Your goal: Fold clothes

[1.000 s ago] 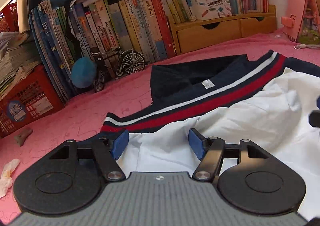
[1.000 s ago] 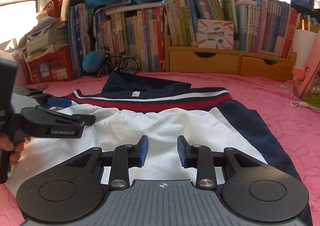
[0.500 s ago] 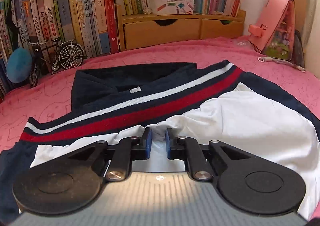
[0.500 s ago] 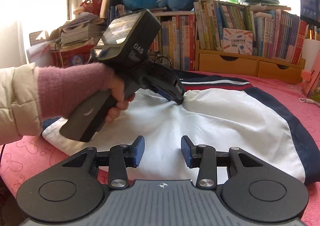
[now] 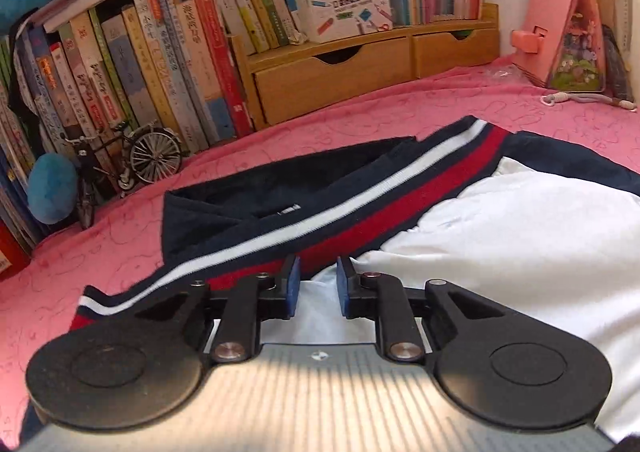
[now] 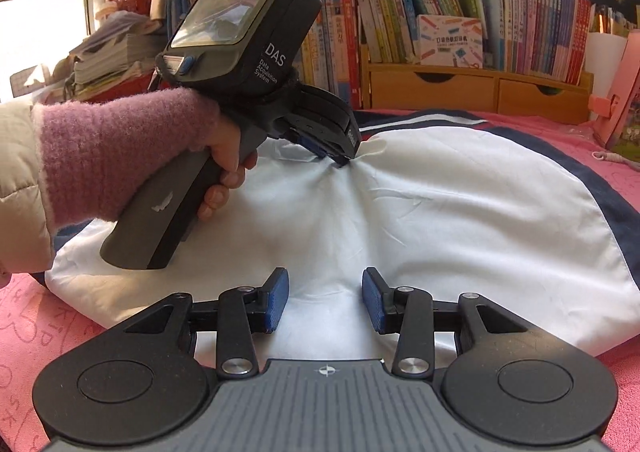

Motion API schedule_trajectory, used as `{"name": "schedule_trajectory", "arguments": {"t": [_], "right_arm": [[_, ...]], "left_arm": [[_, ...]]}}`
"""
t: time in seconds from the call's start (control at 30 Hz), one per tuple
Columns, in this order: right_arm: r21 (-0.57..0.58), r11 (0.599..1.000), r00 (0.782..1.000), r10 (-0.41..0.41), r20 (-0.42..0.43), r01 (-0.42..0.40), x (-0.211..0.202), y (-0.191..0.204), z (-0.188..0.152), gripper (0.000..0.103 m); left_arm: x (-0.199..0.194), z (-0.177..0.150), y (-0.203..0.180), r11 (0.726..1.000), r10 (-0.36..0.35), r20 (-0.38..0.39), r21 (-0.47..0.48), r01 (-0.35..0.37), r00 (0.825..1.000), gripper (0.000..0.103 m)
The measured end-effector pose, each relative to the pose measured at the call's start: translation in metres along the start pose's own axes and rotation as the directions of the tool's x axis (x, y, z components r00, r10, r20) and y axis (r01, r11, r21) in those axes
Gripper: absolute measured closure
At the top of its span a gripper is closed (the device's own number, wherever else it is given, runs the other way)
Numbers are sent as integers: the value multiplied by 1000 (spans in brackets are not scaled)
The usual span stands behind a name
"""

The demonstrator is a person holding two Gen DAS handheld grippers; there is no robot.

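A jacket with a white body, a navy collar and red and white stripes lies spread on the pink cloth. My left gripper sits on the white fabric just below the red stripe, jaws a small gap apart with fabric between them. In the right wrist view the left gripper presses into the jacket's middle and the cloth puckers around its tip. My right gripper is open and empty above the jacket's near hem.
Books, a wooden drawer unit, a small model bicycle and a blue plush line the back. A pink triangular box stands at the back right. Pink cloth surrounds the jacket.
My left gripper moved onto the jacket's middle and narrowed from wide open, then widened slightly. My right gripper drew back toward the near hem and opened a little wider.
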State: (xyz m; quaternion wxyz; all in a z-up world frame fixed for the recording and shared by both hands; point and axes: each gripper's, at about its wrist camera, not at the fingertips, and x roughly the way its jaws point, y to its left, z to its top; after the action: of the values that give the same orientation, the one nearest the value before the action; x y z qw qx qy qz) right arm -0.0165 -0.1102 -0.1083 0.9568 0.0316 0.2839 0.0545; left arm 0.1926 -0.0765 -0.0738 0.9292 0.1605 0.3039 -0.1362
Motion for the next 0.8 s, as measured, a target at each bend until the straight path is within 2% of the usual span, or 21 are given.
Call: {"name": "schedule_trajectory", "arguments": {"t": [0.07,0.1,0.17,0.23,0.3,0.37,0.47,0.5,0.53,0.6,0.7,0.8], "right_arm": [[-5,1000,1000,-2,4,2,-1,0,-1,62],[-4,1000,1000,-2,5,2,-1,0,-1,62],[-3,1000,1000,0,6,0,-2,0,-1,62],[0,1000,1000,3,7,-3,-2,-1,-1,61],[4,1000,1000,6,8,-6,-2,-1,0,61],[6,1000,1000,7,9,-7,-3,-1,0,61],[4,1000,1000,6,13,-6,-4,0,-1,61],[4,1000,1000,6,14,-6,-4,0,-1,61],[3,1000,1000,6,15,-6,-4,1,-1,61],[-1,1000,1000,7,16,-7,-4,1,-2,61],[-5,1000,1000,7,17,-7,-4,2,-2,61],[-4,1000,1000,8,15,-8,-4,2,-2,62]], "left_arm": [[1,8,9,996,74,-4,-48,-74,997,83],[-4,11,18,991,68,-9,-111,-68,998,84],[-24,13,35,980,-32,-2,-195,30,999,83],[-49,6,42,966,-174,-15,-199,168,985,81],[-70,-6,40,936,-305,-90,-215,280,948,81],[-82,-18,31,904,-395,-190,-253,344,899,79],[-79,-34,14,890,-441,-316,-276,363,840,77],[-76,-37,10,896,-432,-328,-262,358,840,78],[-74,-38,6,908,-408,-317,-235,346,856,77],[-62,-32,-2,947,-315,-302,-167,275,900,77],[-34,-16,-8,980,-190,-263,-103,168,946,75],[-3,4,0,990,-105,-223,-115,81,969,73]]}}
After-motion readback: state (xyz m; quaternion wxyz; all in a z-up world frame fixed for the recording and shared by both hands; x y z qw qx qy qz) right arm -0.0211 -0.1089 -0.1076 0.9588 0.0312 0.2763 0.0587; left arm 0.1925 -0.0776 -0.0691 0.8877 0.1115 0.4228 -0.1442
